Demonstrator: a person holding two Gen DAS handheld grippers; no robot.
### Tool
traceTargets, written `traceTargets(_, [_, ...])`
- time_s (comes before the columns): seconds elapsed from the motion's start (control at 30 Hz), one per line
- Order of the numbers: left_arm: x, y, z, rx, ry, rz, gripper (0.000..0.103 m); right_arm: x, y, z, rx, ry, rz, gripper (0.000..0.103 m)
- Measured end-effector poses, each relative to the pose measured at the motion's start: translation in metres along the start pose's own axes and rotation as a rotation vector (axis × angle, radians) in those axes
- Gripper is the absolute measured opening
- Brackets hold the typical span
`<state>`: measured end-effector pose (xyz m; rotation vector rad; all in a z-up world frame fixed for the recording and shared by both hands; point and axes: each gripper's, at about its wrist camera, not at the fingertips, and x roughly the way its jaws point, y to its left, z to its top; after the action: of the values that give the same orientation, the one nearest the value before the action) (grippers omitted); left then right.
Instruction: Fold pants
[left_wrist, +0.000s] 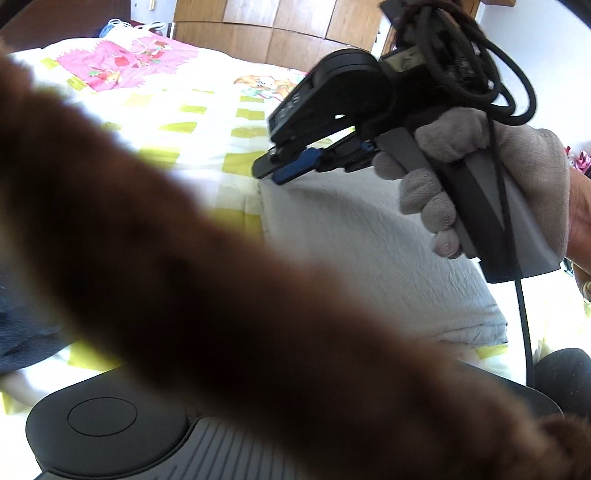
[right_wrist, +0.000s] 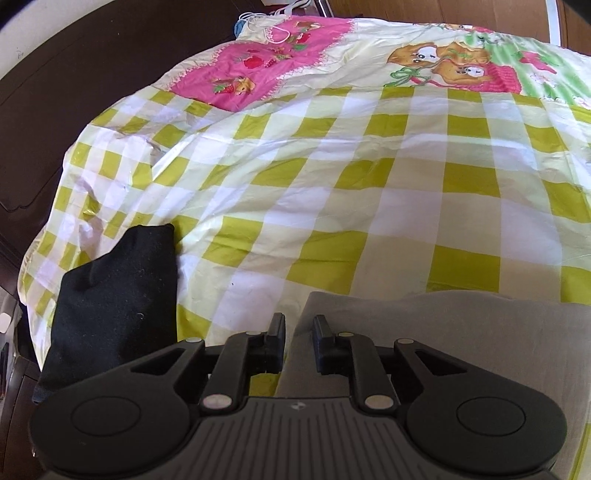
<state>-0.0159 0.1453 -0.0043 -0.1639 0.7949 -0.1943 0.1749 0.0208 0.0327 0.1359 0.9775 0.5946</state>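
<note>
At the far left of the right wrist view, a dark folded garment (right_wrist: 114, 295) is seen lying at the edge of the checked bedcover (right_wrist: 369, 177). Across the left wrist view a blurred brown fabric (left_wrist: 207, 266) is draped close over the lens; it is possibly the pants, held up, but the left gripper's fingers are hidden behind it, so its state cannot be told. Further right, the right gripper (right_wrist: 299, 332) is held over the near corner of a pale folded cloth (right_wrist: 461, 325), its fingers slightly parted with nothing between them. The gloved hand (left_wrist: 480, 184) around its handle is seen from the left camera. For the step to be done well, the brown fabric should be lowered flat onto open bedcover, and a free edge should be taken by the right gripper before any fold is made.
</note>
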Motion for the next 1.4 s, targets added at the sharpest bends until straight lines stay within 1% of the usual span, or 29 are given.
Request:
traceTargets(0.07, [-0.007,-0.002,0.002,0.016,-0.017,0.028,0.018,-0.020,-0.008,-0.001,0.016,-0.033,0.007,0.031])
traceTargets(0.17, [-0.016,-0.007,0.006,0.051,-0.052,0.069,0.017,-0.062,-0.029,-0.014,0.029,-0.091,-0.022,0.032])
traceTargets(0.23, [-0.020,-0.011,0.011,0.061,-0.073,0.055,0.018,-0.089,-0.045,-0.032,0.037,-0.102,-0.047,0.033])
traceTargets(0.3, [-0.018,-0.017,0.017,0.083,-0.085,0.042,0.018,-0.109,-0.059,-0.055,0.056,-0.085,-0.089,0.034])
traceTargets(0.37, [-0.015,-0.027,0.022,0.124,-0.104,0.045,0.018,-0.125,-0.068,-0.080,0.058,-0.080,-0.146,0.034])
traceTargets(0.43, [-0.010,-0.039,0.027,0.161,-0.114,0.031,0.019,-0.136,-0.076,-0.105,0.077,-0.080,-0.172,0.034])
traceTargets(0.5, [0.001,-0.048,0.028,0.201,-0.096,0.031,0.020,-0.138,-0.081,-0.126,0.103,-0.039,-0.146,0.034])
traceTargets(0.57, [0.015,-0.056,0.026,0.245,-0.048,0.048,0.020,-0.135,-0.085,-0.145,0.121,-0.009,-0.129,0.034])
traceTargets(0.63, [0.029,-0.059,0.022,0.282,0.008,0.074,0.020,-0.134,-0.085,-0.163,0.125,0.042,-0.095,0.034])
traceTargets(0.67, [0.032,-0.061,0.020,0.301,0.015,0.088,0.020,-0.134,-0.084,-0.170,0.129,0.062,-0.069,0.034])
traceTargets(0.7, [0.033,-0.064,0.018,0.322,0.019,0.101,0.021,-0.134,-0.083,-0.179,0.131,0.100,-0.030,0.034])
traceTargets(0.77, [0.030,-0.070,0.018,0.342,0.023,0.125,0.021,-0.139,-0.081,-0.193,0.129,0.108,-0.009,0.034])
traceTargets(0.83, [0.023,-0.076,0.019,0.355,0.014,0.138,0.021,-0.152,-0.084,-0.196,0.125,0.053,-0.012,0.034])
traceTargets(0.9, [0.015,-0.080,0.024,0.346,0.001,0.135,0.022,-0.164,-0.094,-0.192,0.164,-0.016,-0.014,0.034])
traceTargets(0.97, [0.012,-0.084,0.029,0.334,-0.009,0.139,0.028,-0.172,-0.107,-0.184,0.225,-0.085,-0.009,0.034])
traceTargets(1.0, [0.011,-0.084,0.031,0.328,-0.013,0.144,0.029,-0.173,-0.112,-0.180,0.239,-0.116,-0.015,0.036])
traceTargets(1.07, [0.016,-0.082,0.036,0.305,-0.006,0.150,0.031,-0.169,-0.119,-0.169,0.248,-0.167,-0.053,0.042])
traceTargets(1.1, [0.021,-0.080,0.036,0.301,0.009,0.155,0.032,-0.162,-0.122,-0.164,0.250,-0.166,-0.071,0.043])
traceTargets(1.13, [0.031,-0.077,0.034,0.303,0.044,0.168,0.032,-0.155,-0.125,-0.161,0.267,-0.153,-0.087,0.043])
traceTargets(1.2, [0.043,-0.070,0.027,0.306,0.082,0.187,0.032,-0.142,-0.128,-0.156,0.265,-0.141,-0.076,0.043])
traceTargets(1.27, [0.038,-0.069,0.029,0.306,0.069,0.172,0.032,-0.133,-0.129,-0.154,0.264,-0.141,-0.092,0.044])
traceTargets(1.3, [0.034,-0.069,0.032,0.299,0.051,0.159,0.032,-0.130,-0.130,-0.152,0.267,-0.142,-0.080,0.045])
traceTargets(1.33, [0.030,-0.068,0.036,0.289,0.029,0.146,0.035,-0.128,-0.132,-0.151,0.276,-0.148,-0.066,0.045])
traceTargets(1.37, [0.028,-0.067,0.040,0.278,0.013,0.136,0.040,-0.126,-0.133,-0.150,0.286,-0.152,-0.062,0.046])
traceTargets(1.4, [0.028,-0.065,0.045,0.266,0.003,0.131,0.044,-0.123,-0.134,-0.149,0.289,-0.152,-0.060,0.046])
